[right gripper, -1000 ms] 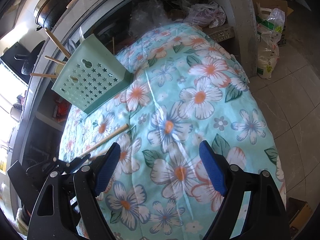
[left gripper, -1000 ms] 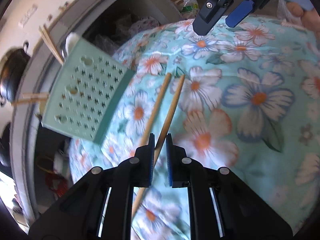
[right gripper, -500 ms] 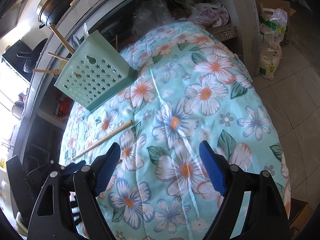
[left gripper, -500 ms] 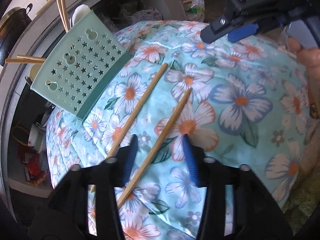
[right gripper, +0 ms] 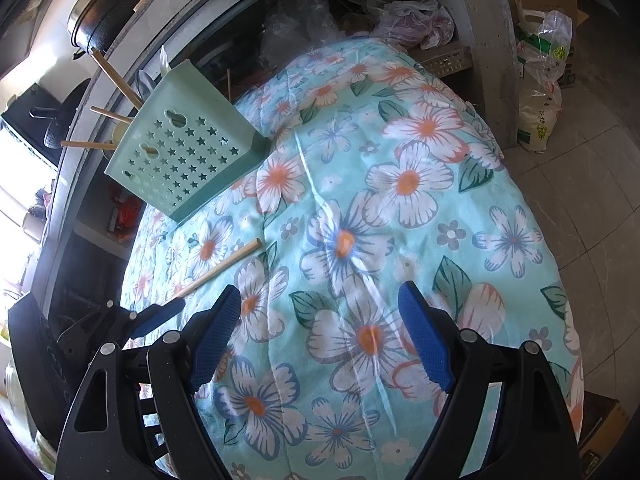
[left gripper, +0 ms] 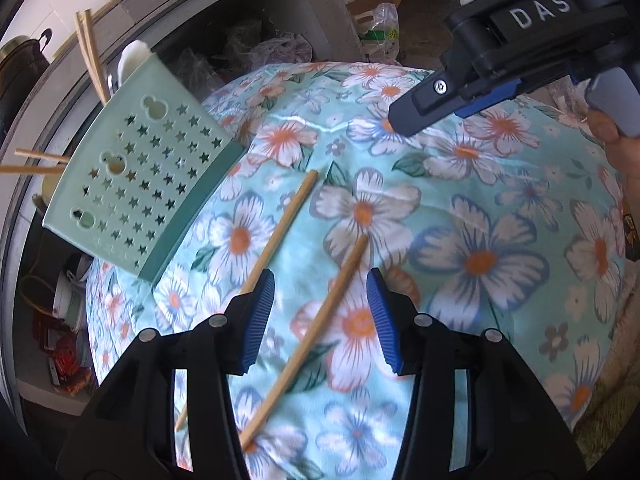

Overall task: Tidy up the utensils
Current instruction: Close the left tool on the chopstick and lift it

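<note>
- The left gripper [left gripper: 320,320] is seen at the bottom centre of the left wrist view with its blue pads apart; nothing is clamped.
- Two wooden chopsticks are laid on the flowered cloth [left gripper: 500,208]. One chopstick [left gripper: 316,320] runs diagonally between the open pads, from the lower centre up to the middle of the frame, and is touched by neither pad.
- The other chopstick [left gripper: 282,232] lies just left of it, with its upper end near the middle of the frame and its lower part hidden behind the left pad.
- A pale green utensil holder [left gripper: 140,184] with star-shaped holes is placed at the left of that frame, on the far left edge of the cloth. More chopsticks [left gripper: 90,52] are seen sticking out of its top at the upper left.
- The right gripper [left gripper: 452,104] is shown at the upper right of the left wrist view, above the cloth.
- In the right wrist view the right gripper [right gripper: 320,336] is held at the bottom centre with its pads wide apart; only cloth is seen between them.
- In that view the holder [right gripper: 188,152] is found at the upper left, and one chopstick [right gripper: 224,266] lies left of centre, pointing toward the left gripper [right gripper: 160,314] at the lower left.
- A dark pot [right gripper: 104,12] is seen on the counter at the upper left of the right wrist view.
</note>
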Motion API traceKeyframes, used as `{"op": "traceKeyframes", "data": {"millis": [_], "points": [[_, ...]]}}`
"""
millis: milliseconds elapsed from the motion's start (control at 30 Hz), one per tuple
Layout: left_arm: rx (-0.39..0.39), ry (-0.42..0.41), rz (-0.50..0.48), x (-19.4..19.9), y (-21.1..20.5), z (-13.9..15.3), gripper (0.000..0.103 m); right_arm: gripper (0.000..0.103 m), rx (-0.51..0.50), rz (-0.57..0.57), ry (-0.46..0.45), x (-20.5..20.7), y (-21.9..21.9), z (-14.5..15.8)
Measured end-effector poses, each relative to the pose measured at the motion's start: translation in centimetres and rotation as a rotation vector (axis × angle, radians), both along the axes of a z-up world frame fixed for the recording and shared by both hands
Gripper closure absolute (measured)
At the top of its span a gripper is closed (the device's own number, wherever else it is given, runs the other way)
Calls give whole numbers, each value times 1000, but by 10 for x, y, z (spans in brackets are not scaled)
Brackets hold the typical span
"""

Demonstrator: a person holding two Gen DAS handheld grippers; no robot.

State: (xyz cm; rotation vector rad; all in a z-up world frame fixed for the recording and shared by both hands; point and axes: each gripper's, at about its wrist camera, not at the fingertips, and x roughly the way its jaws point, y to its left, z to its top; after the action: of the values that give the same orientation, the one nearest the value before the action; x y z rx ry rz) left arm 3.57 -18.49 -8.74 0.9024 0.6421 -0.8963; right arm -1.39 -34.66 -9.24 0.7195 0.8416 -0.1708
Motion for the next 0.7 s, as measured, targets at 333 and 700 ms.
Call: {"op": "traceKeyframes", "data": {"millis": [333, 700], "points": [[40, -8, -56, 1, -22, -10, 72, 24, 15, -20, 0, -3, -8, -2], [83, -14, -85, 2, -29, -14, 77, 24, 31, -34, -1, -5, -12, -2]]}}
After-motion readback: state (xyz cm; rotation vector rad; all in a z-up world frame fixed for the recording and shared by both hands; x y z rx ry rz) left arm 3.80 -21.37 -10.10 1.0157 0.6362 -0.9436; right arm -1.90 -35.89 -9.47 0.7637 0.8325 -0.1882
